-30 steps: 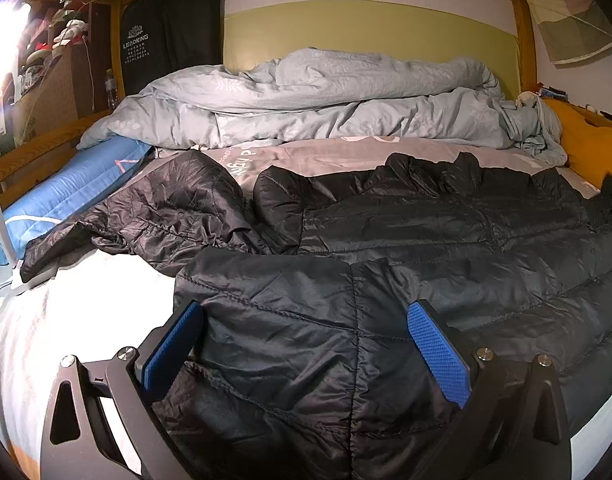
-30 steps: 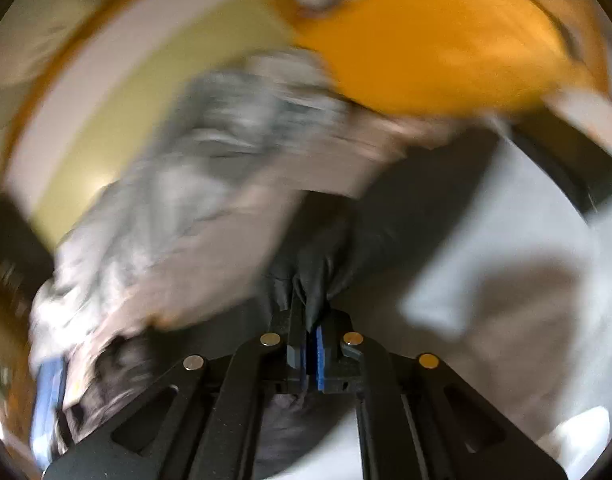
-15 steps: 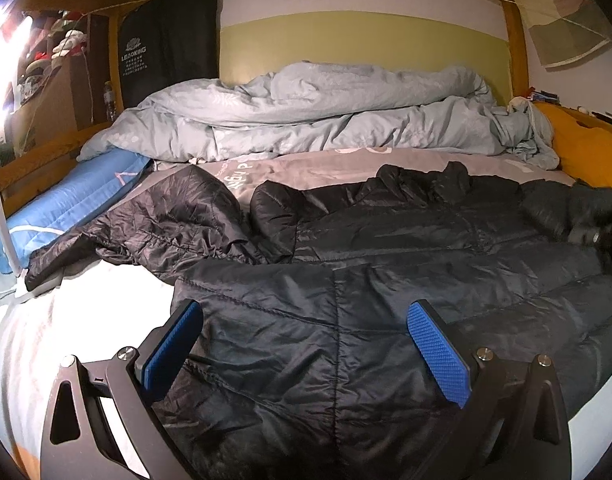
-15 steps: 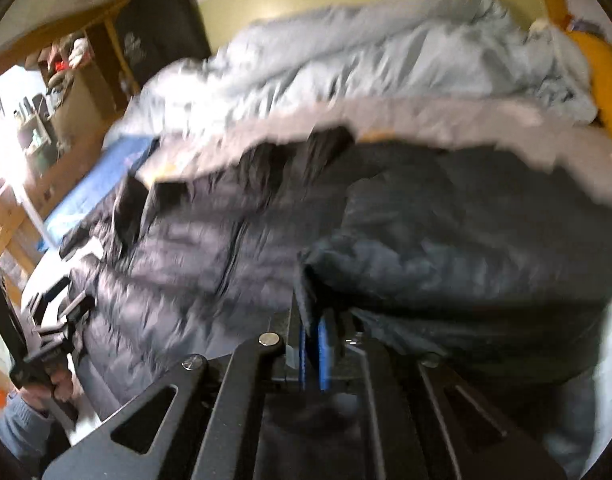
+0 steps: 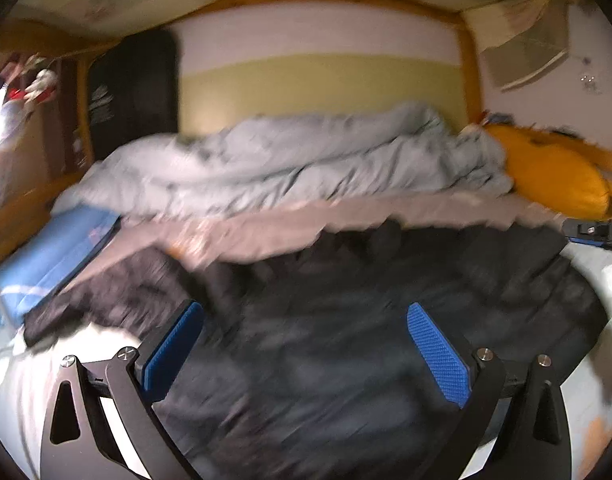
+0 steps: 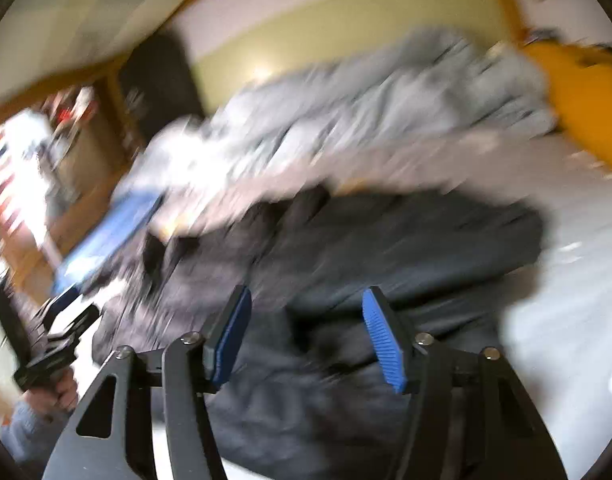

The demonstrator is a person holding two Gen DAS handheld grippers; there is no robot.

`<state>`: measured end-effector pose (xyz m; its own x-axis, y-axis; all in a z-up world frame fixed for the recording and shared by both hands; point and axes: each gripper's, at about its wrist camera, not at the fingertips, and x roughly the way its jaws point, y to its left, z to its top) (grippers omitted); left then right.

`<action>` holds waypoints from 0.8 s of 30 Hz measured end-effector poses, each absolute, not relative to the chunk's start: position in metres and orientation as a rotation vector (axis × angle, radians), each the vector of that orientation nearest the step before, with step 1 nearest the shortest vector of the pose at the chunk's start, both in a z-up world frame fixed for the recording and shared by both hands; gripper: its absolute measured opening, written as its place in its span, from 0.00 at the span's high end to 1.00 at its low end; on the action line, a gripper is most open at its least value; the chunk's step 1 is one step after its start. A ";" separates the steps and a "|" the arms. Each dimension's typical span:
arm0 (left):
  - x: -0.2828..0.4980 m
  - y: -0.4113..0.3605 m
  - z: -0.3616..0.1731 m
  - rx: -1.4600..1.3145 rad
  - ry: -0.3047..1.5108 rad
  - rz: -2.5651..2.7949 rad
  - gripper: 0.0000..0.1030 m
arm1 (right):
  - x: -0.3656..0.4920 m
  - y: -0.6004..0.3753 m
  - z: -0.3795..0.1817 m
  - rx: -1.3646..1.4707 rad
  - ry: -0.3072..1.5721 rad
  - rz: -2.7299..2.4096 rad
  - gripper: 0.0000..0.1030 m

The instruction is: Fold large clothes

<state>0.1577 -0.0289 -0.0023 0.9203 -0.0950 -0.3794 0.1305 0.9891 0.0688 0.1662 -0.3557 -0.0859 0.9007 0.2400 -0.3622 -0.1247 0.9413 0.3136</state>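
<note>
A large black quilted puffer jacket (image 5: pixel 346 312) lies spread across the bed; it also shows in the right wrist view (image 6: pixel 386 248). My left gripper (image 5: pixel 306 344) is open and empty, held just above the jacket's near edge. My right gripper (image 6: pixel 306 336) is open and empty above the jacket's right part, where a folded-over section lies. The right gripper also shows at the right edge of the left wrist view (image 5: pixel 594 234). The left gripper and the hand holding it show at the left of the right wrist view (image 6: pixel 54 344). Both views are blurred by motion.
A crumpled grey duvet (image 5: pixel 290 168) lies along the headboard behind the jacket. A blue pillow (image 5: pixel 50 256) is at the left and an orange cushion (image 5: pixel 554 176) at the right. White sheet (image 6: pixel 558 320) shows to the jacket's right. Wooden shelves (image 5: pixel 22 128) stand at the left.
My right gripper has opened and let go of the jacket part it carried over the body. Both cameras have pulled back and tilted upward, with motion blur.
</note>
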 end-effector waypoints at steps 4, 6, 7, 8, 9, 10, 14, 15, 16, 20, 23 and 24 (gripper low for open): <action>0.178 -0.091 0.024 0.120 0.355 -0.251 0.00 | 0.148 -0.405 -0.075 0.289 0.275 -0.200 0.35; 0.191 -0.136 0.027 0.157 0.347 -0.331 0.00 | 0.147 -0.428 -0.078 0.311 0.271 -0.282 0.36; 0.197 -0.153 0.026 0.164 0.356 -0.366 0.00 | 0.148 -0.440 -0.081 0.352 0.274 -0.283 0.35; 0.205 -0.173 0.023 0.169 0.380 -0.415 0.00 | 0.150 -0.450 -0.084 0.386 0.286 -0.276 0.35; 0.216 -0.199 0.018 0.175 0.425 -0.478 0.02 | 0.154 -0.460 -0.088 0.417 0.307 -0.271 0.36; 0.224 -0.216 0.013 0.181 0.459 -0.512 0.04 | 0.158 -0.468 -0.093 0.446 0.324 -0.269 0.36; 0.270 -0.271 -0.008 0.175 0.621 -0.579 0.05 | 0.163 -0.492 -0.106 0.538 0.364 -0.235 0.36; 0.285 -0.279 -0.012 0.144 0.667 -0.582 0.05 | 0.164 -0.494 -0.108 0.555 0.371 -0.226 0.36; 0.303 -0.285 -0.016 0.099 0.717 -0.592 0.05 | 0.161 -0.496 -0.109 0.565 0.376 -0.219 0.36; 0.354 -0.298 -0.029 -0.033 0.872 -0.639 0.08 | 0.169 -0.494 -0.114 0.559 0.402 -0.192 0.36; 0.378 -0.315 -0.046 -0.044 0.988 -0.719 0.27 | 0.177 -0.495 -0.120 0.559 0.436 -0.196 0.36; 0.381 -0.319 -0.050 -0.036 1.008 -0.723 0.50 | 0.178 -0.496 -0.122 0.566 0.445 -0.192 0.36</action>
